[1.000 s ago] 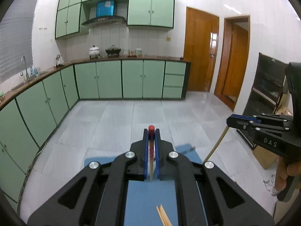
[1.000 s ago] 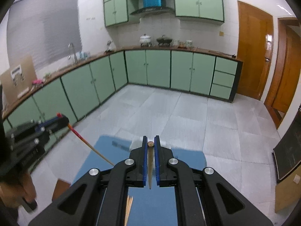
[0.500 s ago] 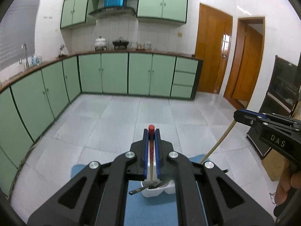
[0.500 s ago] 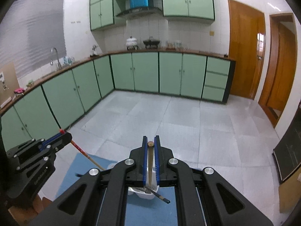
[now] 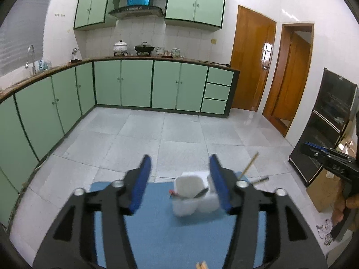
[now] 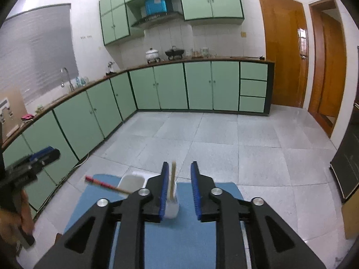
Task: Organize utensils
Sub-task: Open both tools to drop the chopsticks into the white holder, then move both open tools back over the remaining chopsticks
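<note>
Left gripper (image 5: 180, 179) first: in its own wrist view the blue-padded jaws are spread wide with nothing between the pads. A white utensil holder (image 5: 194, 196) sits on the blue mat (image 5: 157, 228) just below and ahead of the gap, closer to the right-side pad, which overlaps its edge. It's pretty blurry, so I can't really make out its compartments. A dark utensil handle (image 5: 200, 193) leans across its opening, and a tiny red tip (image 5: 171, 192) pokes out at its left rim. Past the right pad, a tan chopstick (image 5: 250, 163) angles up out of the holder area, its lower part hidden behind the finger. Chopstick tips (image 5: 201, 265) peek in at the bottom edge, cut off. Over on the far right the right gripper (image 5: 314, 149) comes in from the frame edge, only partly in frame.

Right wrist view: right gripper (image 6: 179, 188) is open too, narrower gap. The tan chopstick (image 6: 172, 182) stands nearly upright in the white holder (image 6: 171, 208), right beside the left-side pad but I can't tell if it's touching. The holder is mostly hidden behind that finger. A red-ended chopstick (image 6: 102, 182) lies slanted off to the left, its tan end running behind the gripper body toward the holder's other compartment (image 6: 132, 180). The left gripper (image 6: 43, 153) shows at the left edge, blurred, fingers hard to read from here.
</note>
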A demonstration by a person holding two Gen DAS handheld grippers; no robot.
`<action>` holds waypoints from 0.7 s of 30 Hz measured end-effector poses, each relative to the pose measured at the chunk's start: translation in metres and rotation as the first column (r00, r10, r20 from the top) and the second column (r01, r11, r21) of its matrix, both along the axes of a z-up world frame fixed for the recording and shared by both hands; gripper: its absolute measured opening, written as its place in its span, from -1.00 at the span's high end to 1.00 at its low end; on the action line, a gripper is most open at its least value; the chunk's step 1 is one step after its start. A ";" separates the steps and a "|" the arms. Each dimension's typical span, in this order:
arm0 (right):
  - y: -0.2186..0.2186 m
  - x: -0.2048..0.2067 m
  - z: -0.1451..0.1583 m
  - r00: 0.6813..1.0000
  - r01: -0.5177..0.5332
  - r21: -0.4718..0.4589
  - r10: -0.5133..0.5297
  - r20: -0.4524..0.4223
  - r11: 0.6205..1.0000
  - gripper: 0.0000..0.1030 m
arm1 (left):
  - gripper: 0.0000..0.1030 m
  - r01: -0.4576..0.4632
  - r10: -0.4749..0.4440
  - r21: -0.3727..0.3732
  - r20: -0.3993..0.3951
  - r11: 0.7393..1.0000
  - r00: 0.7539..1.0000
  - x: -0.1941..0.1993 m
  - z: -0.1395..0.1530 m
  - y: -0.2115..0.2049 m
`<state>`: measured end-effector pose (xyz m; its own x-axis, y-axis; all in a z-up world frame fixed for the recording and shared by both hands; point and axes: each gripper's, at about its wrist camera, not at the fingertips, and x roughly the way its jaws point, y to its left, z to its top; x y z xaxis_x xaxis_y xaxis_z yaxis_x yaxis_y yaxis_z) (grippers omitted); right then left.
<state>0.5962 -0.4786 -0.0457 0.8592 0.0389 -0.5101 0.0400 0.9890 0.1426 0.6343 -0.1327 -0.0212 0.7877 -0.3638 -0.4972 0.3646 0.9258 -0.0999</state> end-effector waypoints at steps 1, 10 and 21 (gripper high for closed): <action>-0.002 -0.024 -0.004 1.000 -0.002 -0.009 0.002 0.022 1.000 0.48 | -0.24 -0.013 0.013 0.015 0.018 1.000 1.000 -0.016 0.000 0.011; 0.060 -0.201 -0.140 0.996 -0.090 -0.151 0.089 -0.010 0.985 0.31 | -0.75 -0.078 0.078 -0.005 -0.019 0.997 0.997 -0.156 -0.074 0.091; 0.157 -0.289 -0.273 0.960 -0.233 -0.161 0.201 -0.194 0.959 0.28 | -0.83 -0.110 0.116 0.050 -0.136 0.993 0.984 -0.284 -0.184 0.112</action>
<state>0.3069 -0.3215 -0.3186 0.7374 0.1081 -0.6667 -0.1705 0.9849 -0.0289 0.3501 -0.0210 -0.2053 0.7450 -0.2523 -0.6176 0.2423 0.9648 -0.1019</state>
